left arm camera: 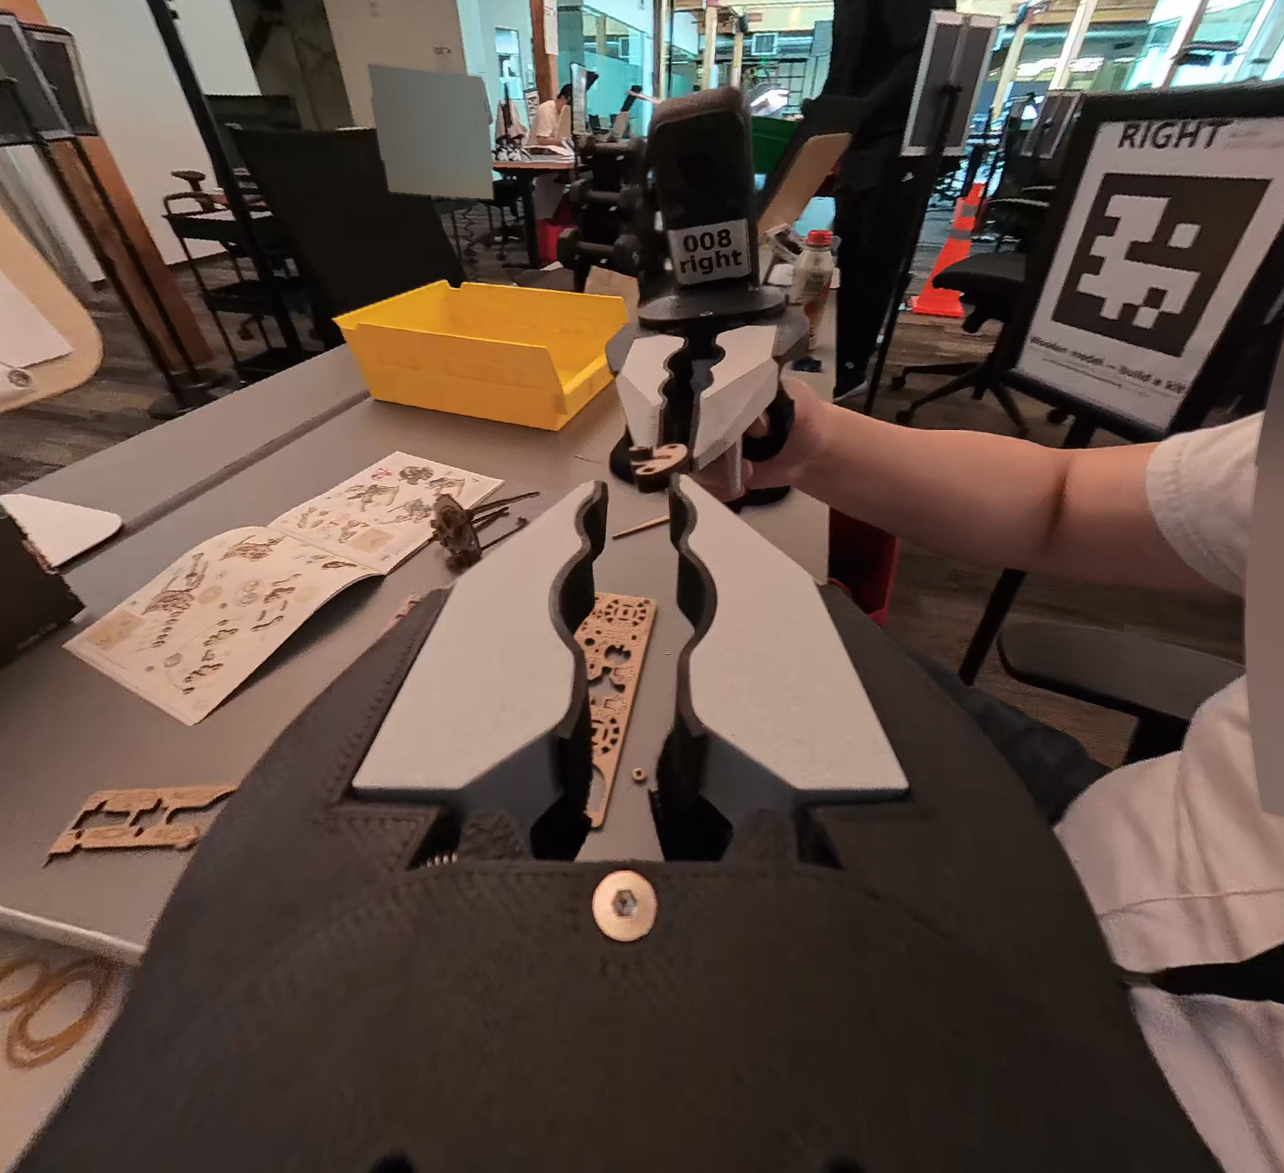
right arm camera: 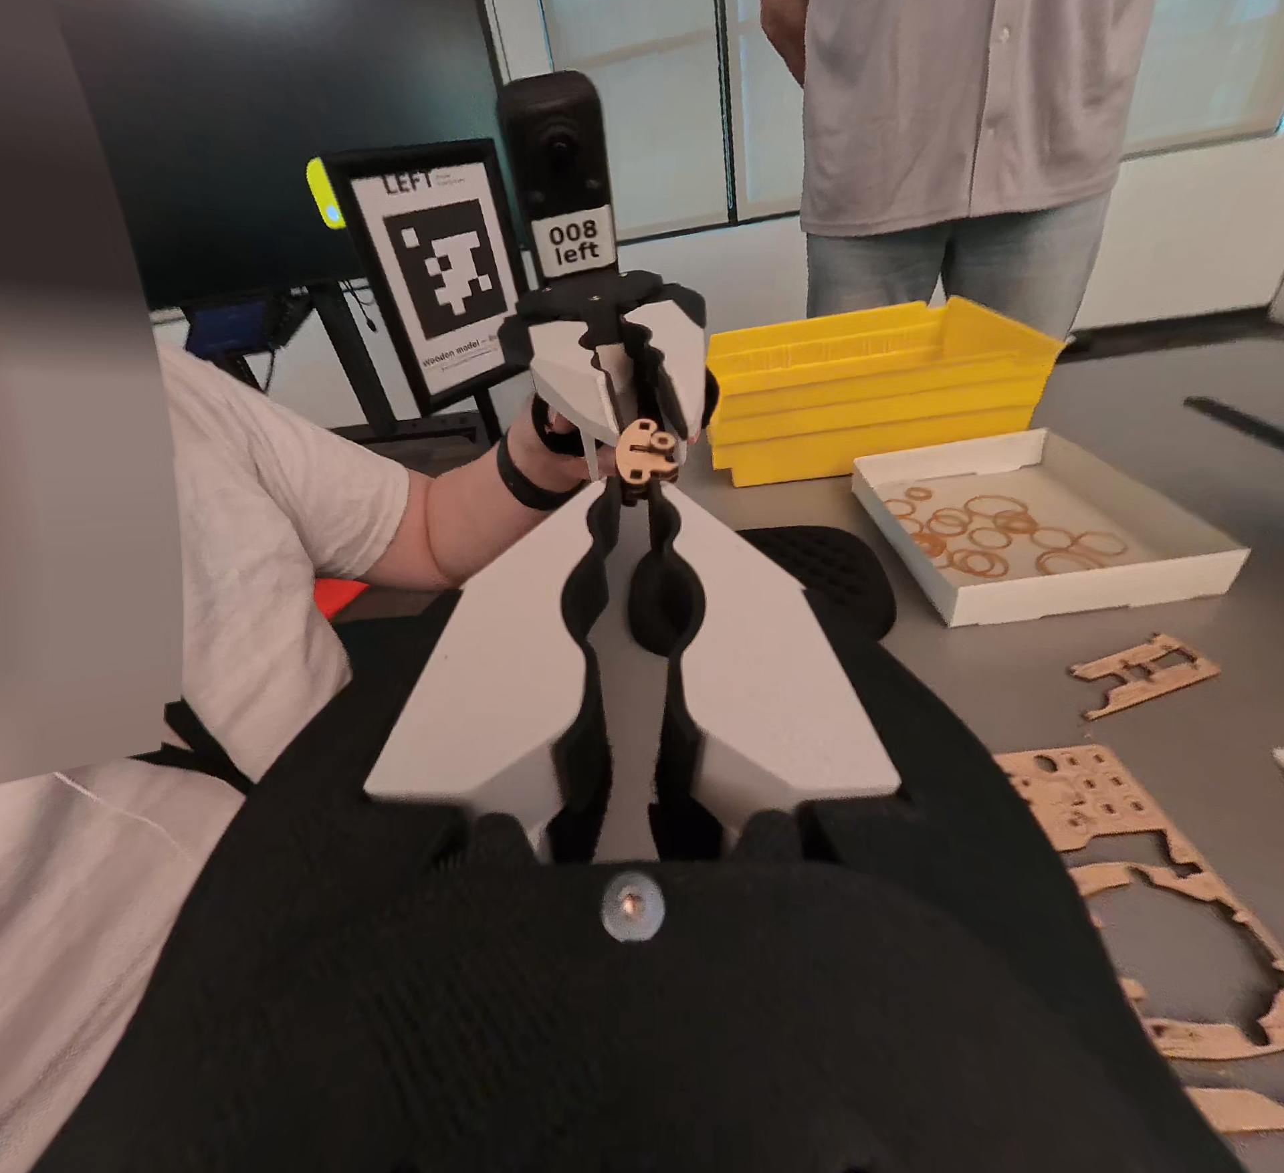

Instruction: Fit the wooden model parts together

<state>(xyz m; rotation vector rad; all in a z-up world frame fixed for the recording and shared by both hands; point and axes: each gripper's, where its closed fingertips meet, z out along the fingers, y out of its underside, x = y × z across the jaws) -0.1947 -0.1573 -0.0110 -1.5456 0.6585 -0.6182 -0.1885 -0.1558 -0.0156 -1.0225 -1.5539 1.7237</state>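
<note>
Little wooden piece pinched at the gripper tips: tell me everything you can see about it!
The little wooden piece is flat, pale tan plywood with darker brown cut edges. It has a rounded outline, with a few small holes and notches cut into it. It is held up in the air above the grey table, pinched at the fingertips of the right hand-held gripper. The left hand-held gripper faces it with its fingers apart; I cannot tell whether they touch it.
</note>
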